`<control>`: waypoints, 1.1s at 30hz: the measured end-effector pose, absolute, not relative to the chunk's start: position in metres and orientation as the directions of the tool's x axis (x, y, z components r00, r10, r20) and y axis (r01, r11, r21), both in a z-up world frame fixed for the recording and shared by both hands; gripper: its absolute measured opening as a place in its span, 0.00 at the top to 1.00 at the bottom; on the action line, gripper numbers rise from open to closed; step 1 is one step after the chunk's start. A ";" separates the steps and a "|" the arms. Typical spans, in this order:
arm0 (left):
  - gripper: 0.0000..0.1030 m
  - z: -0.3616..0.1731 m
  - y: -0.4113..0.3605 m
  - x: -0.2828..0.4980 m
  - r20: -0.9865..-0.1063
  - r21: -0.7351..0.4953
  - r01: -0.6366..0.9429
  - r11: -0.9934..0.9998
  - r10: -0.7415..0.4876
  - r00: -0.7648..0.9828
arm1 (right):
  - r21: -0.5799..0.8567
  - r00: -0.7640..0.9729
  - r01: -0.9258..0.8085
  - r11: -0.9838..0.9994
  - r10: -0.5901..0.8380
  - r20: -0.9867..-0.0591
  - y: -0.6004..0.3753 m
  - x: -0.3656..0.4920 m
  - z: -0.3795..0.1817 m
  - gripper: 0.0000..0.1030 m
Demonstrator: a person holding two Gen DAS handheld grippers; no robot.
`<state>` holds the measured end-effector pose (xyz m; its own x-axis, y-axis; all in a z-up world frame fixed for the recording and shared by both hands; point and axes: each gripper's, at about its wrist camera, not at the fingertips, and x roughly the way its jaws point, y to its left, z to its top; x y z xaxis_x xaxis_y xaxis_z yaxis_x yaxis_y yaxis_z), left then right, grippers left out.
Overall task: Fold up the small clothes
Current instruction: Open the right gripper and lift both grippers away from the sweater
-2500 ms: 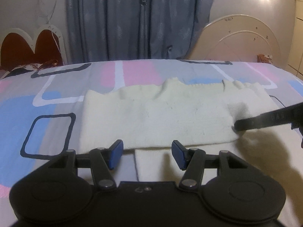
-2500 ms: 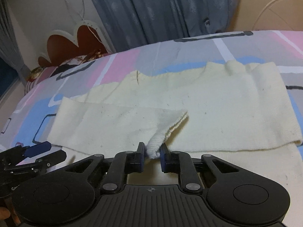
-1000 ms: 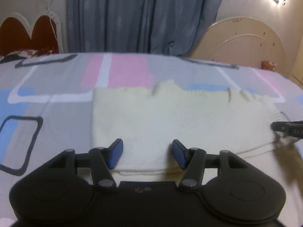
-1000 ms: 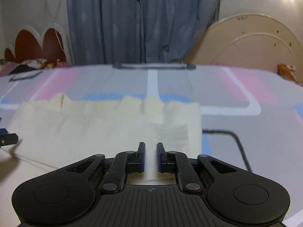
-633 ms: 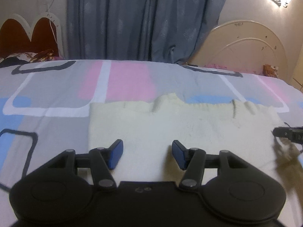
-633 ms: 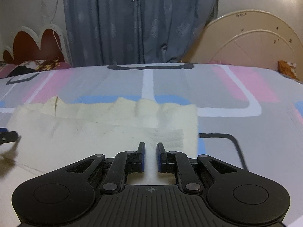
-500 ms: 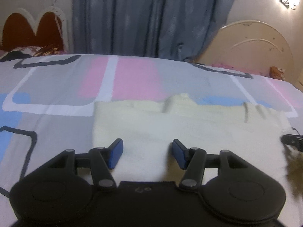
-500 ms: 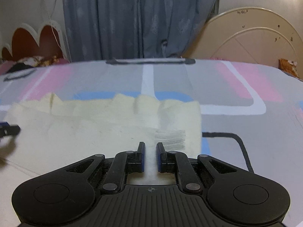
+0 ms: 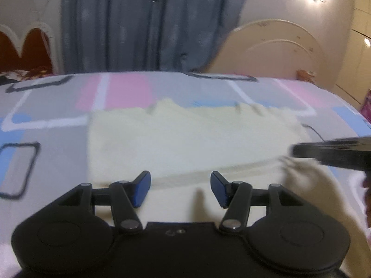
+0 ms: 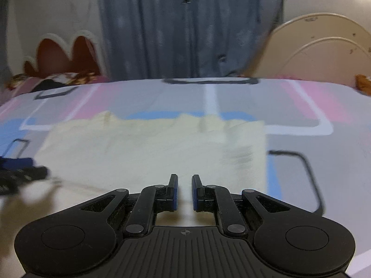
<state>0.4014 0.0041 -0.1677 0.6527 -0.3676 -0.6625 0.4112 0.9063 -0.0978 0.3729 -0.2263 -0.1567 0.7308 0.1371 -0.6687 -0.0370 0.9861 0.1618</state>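
A cream knitted garment (image 9: pixel 190 139) lies flat on the patterned bedsheet (image 9: pixel 125 92), folded into a wide band. It also shows in the right wrist view (image 10: pixel 150 148). My left gripper (image 9: pixel 180 188) is open and empty just above the garment's near edge. My right gripper (image 10: pixel 184 191) has its jaws close together with a small gap and holds nothing, over the garment's near right part. The right gripper's finger also reaches into the left wrist view (image 9: pixel 324 150) at the garment's right end. The left gripper's tip shows at the left edge of the right wrist view (image 10: pixel 20 173).
A grey-blue curtain (image 9: pixel 139 27) hangs behind the bed. A cream arched headboard (image 9: pixel 278 48) leans at the back right. A red scalloped headboard (image 10: pixel 62 55) and a patterned pillow (image 10: pixel 58 78) are at the back left.
My right gripper has let go of the garment's sleeve end, which now lies folded across. Both grippers have shifted nearer each other; the right finger reaches further into the left view.
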 end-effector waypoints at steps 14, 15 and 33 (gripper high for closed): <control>0.45 -0.189 0.001 0.384 -0.742 -0.034 0.369 0.929 -0.271 0.613 | 0.112 0.670 -0.029 0.993 0.102 -0.736 -0.226 0.335 -0.187 0.90; 0.45 -0.190 0.000 0.382 -0.744 -0.031 0.362 0.932 -0.263 0.615 | 0.107 0.668 -0.024 0.994 0.096 -0.738 -0.230 0.331 -0.187 0.90; 0.45 -0.163 -0.019 0.304 -0.750 -0.024 0.325 0.945 -0.232 0.620 | 0.222 0.612 -0.259 0.940 0.338 -0.715 -0.188 0.265 -0.164 0.89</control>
